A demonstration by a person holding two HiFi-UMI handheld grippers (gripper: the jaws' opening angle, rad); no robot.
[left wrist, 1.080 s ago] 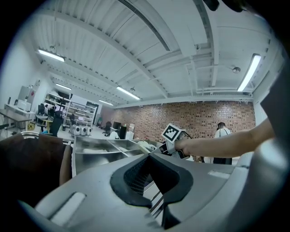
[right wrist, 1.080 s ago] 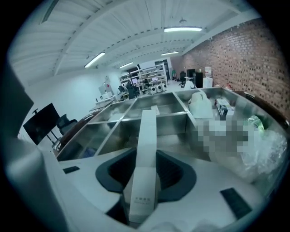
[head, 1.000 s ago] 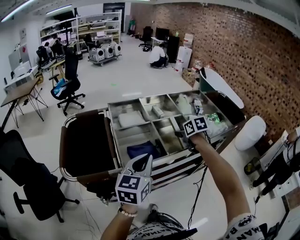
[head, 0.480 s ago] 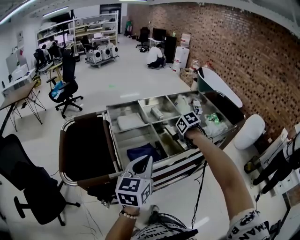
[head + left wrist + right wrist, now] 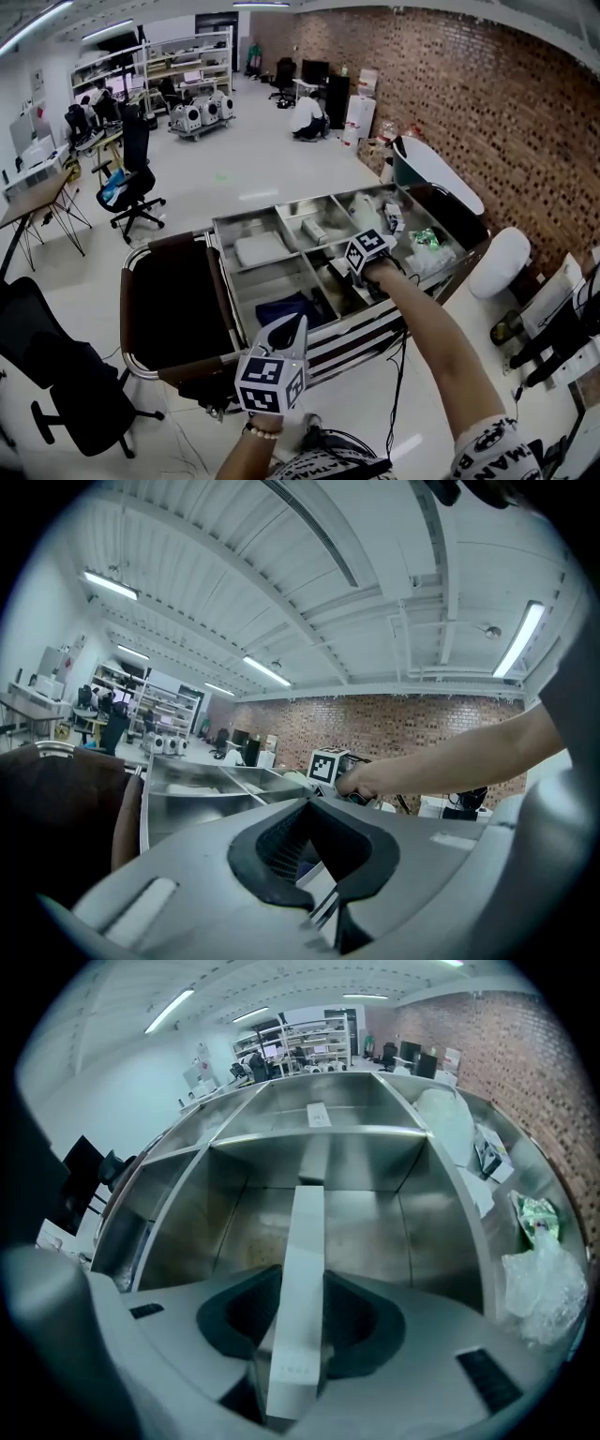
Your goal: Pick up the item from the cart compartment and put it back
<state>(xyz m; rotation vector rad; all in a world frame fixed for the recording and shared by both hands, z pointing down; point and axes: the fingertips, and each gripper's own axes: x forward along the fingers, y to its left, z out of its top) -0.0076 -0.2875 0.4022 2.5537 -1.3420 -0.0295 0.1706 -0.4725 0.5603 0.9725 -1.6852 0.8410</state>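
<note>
Steel compartment (image 5: 375, 1232), right gripper (image 5: 302, 1312) clamping slim, perhaps-cardboard box (image 5: 306, 1237)

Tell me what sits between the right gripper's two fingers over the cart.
A long white box, clamped between the fingers of the right gripper above the steel floor of a cart compartment. The right gripper view shows this.

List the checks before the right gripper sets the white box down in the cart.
1. Grip: right gripper clamped on the white box: ok.
2. Box held over the compartment, inside its walls: ok.
3. Compartment floor under the box free of other items: ok.
4. Far end of the box touching the floor: cannot tell.
5. Left gripper away from that compartment, at the cart's near edge: ok.
</note>
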